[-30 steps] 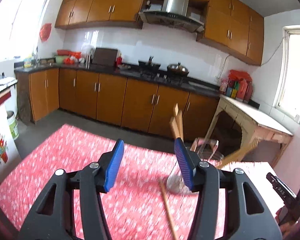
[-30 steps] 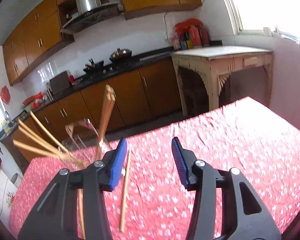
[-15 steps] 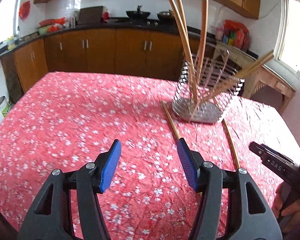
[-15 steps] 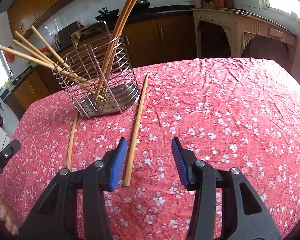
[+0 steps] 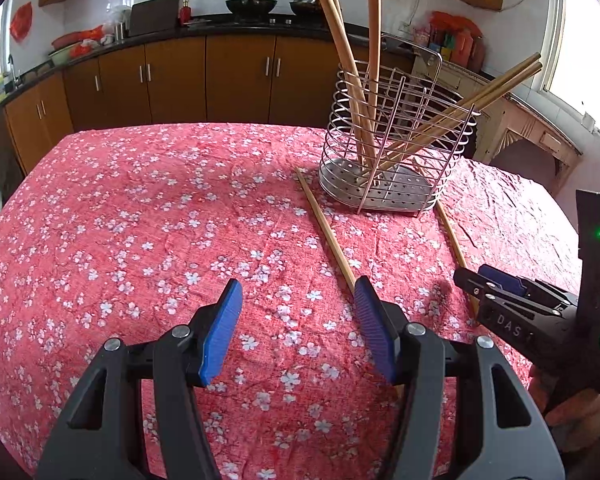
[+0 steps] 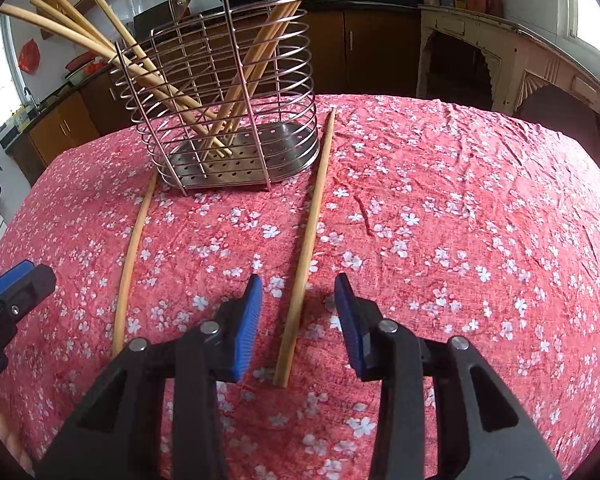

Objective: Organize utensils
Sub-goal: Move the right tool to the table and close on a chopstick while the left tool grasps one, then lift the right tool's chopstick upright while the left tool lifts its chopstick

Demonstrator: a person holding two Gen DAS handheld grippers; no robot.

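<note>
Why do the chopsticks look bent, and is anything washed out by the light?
Left wrist view: fisheye lens bows the chopsticks standing in the rack; right-hand window is blown white. Right wrist view: the left loose chopstick curves likewise; both frames sharp.

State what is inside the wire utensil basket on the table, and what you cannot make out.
Inside the wire utensil basket stand several wooden chopsticks, leaning outward to both sides, tips resting on its perforated steel floor. Overlapping sticks and wires hide the exact count. Nothing else shows inside.

Chopsticks [image 6: 306,236] flanking rack [image 6: 236,160]
</note>
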